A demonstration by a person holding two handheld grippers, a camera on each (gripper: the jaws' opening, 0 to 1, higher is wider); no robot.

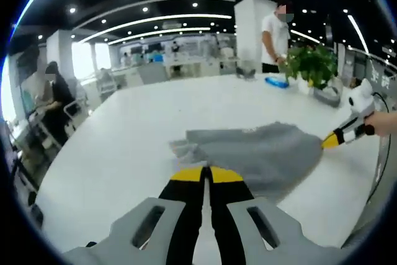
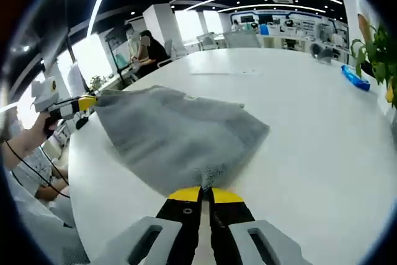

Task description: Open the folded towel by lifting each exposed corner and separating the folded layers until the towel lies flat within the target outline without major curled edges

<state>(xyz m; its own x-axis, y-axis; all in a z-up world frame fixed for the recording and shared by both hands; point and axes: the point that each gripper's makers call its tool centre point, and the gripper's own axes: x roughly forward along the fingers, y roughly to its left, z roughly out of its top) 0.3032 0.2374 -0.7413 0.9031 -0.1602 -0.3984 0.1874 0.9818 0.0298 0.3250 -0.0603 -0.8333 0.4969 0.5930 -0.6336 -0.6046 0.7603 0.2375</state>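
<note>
A slip is judged the main risk: each hand-held gripper is pinched shut on only a thin towel edge, so a sharp pull could free a corner and let it curl. The grey towel (image 2: 180,131), creased and still partly folded, is stretched over the white worktop (image 2: 310,128) between the left hand-held gripper (image 1: 205,175) and right hand-held gripper (image 2: 205,193).

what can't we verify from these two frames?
- Target outline: no marking can be made out on the white table in either view.
- Towel underside and fold layers: hidden by its own top layer.
- Right tool: the pinched towel corner sits between closed jaws, unseen.
- Left tool: the pinched towel edge is hidden the same way.
</note>
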